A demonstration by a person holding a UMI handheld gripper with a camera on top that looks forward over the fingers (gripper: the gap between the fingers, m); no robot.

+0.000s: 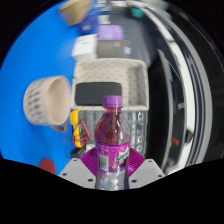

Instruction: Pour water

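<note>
Jaws clamp the purple-capped bottle (111, 140) upright by its lower body | bottle stands between both pads, cap still on, so no water flows yet | tipped beige cup (47, 99) sits beyond on blue worktop (30, 60) | wicker basket (110, 72) beyond

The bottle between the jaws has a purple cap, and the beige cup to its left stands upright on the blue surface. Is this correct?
Not entirely. The gripper view shows the beige cup lying on its side on the blue surface, not upright. The bottle between the jaws does have a purple cap.
</note>
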